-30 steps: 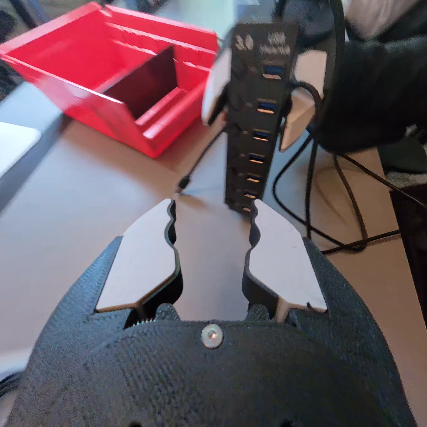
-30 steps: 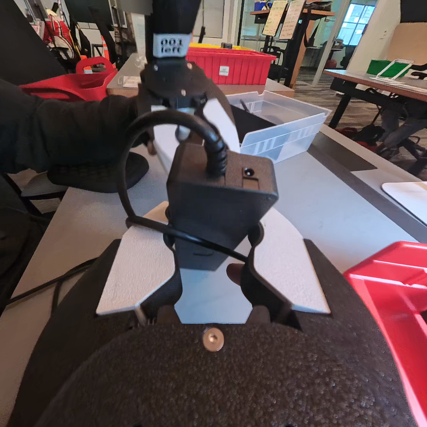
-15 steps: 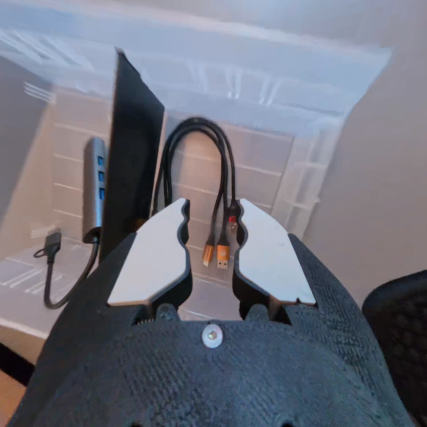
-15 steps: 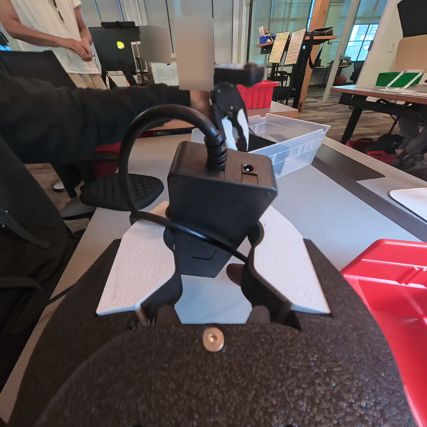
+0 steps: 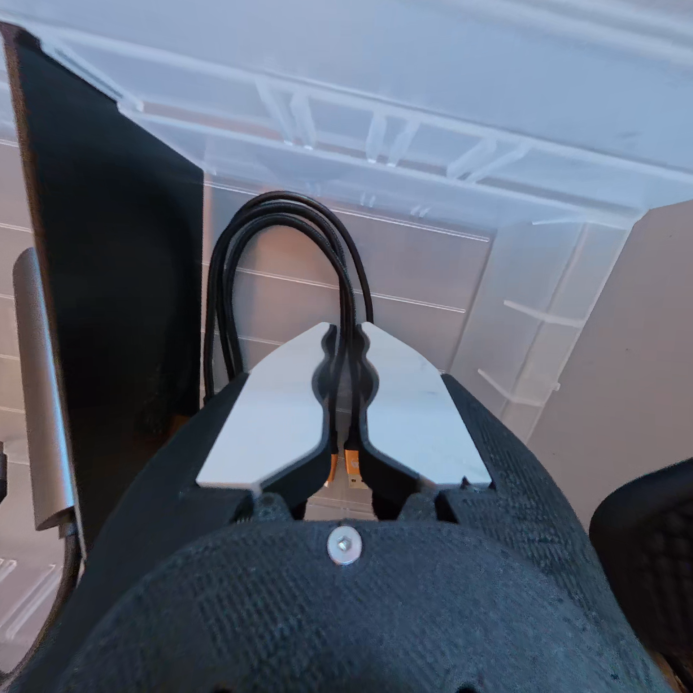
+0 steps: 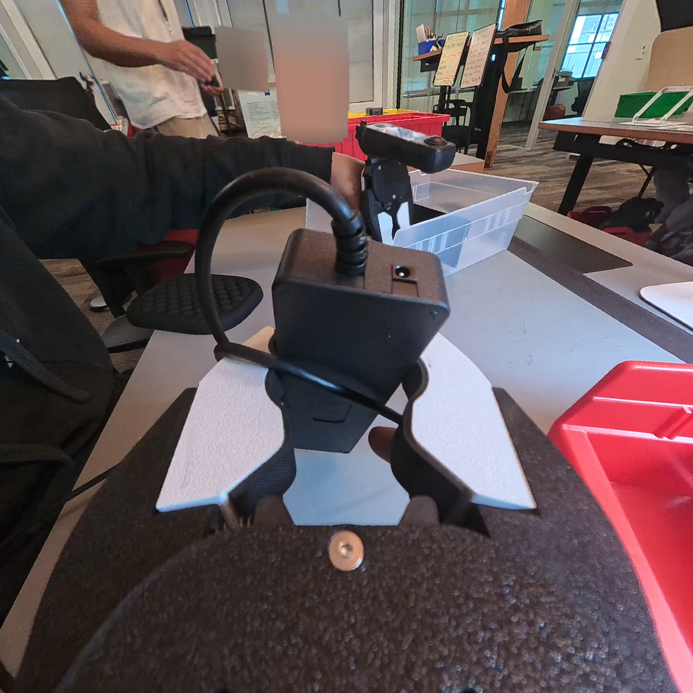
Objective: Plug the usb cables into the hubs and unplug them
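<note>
In the left wrist view my left gripper (image 5: 345, 332) is down inside a clear plastic bin (image 5: 375, 131). It is shut on a looped bundle of black braided USB cables (image 5: 285, 210), whose orange plugs (image 5: 350, 465) lie between the fingers near their base. A silver hub (image 5: 33, 375) lies in the compartment to the left, behind a black divider (image 5: 112, 262). My right gripper (image 6: 348, 360) is shut on a black USB hub (image 6: 360, 322) and holds it upright above the grey table (image 6: 525, 337). The hub's own cable (image 6: 225, 232) arcs over to the left. The left gripper (image 6: 390, 210) also shows far off, dipped into the bin (image 6: 487, 210).
A red bin (image 6: 637, 468) sits close on the right of the right gripper. A black-sleeved arm (image 6: 150, 187) reaches across to the clear bin. A black chair (image 6: 195, 300) stands left of the table. A person stands in the background. About 35 cm separates my left fingertips from my right.
My left gripper has gone from the table by the hub into the clear bin and closed on the cable bundle. My right gripper still holds the black hub in the same place.
</note>
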Demonstrator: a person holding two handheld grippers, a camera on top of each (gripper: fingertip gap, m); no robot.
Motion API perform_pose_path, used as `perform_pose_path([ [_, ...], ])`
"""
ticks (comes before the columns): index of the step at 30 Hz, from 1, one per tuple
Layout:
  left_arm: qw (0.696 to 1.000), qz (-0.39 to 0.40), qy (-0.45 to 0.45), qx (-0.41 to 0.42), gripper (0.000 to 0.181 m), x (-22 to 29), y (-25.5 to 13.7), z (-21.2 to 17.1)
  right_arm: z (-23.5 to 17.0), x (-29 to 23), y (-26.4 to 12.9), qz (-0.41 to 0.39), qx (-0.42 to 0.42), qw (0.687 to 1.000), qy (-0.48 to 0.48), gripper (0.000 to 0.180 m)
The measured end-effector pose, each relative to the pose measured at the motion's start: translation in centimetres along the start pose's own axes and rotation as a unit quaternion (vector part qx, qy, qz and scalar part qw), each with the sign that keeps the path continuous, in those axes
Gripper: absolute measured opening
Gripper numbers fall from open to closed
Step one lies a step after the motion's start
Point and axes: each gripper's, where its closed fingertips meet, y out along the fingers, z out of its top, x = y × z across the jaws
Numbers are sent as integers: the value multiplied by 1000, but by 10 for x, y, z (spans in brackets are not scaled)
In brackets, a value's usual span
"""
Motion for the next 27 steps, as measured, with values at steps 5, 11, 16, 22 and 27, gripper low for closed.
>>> perform_pose_path([
  [5, 1000, 7, 3, -7, 7, 2, 1, -3, -1, -1, 1, -3, -4, 1000, -5, 63],
  [11, 998, 51, 20, -16, 4, -5, -9, -5, -1, -2, 1, -11, -9, 1000, -15, 63],
  [16, 995, 97, 6, 22, 4, -17, -57, 6, 1, 0, -1, -13, -6, 1000, -13, 63],
  [22, 978, 180, -19, 104, 4, -38, -134, 18, 0, 1, 0, -16, -7, 1000, -11, 64],
  [27, 957, 151, -25, 248, 4, -8, -195, 41, 0, 1, 0, -17, -7, 1000, -11, 64],
])
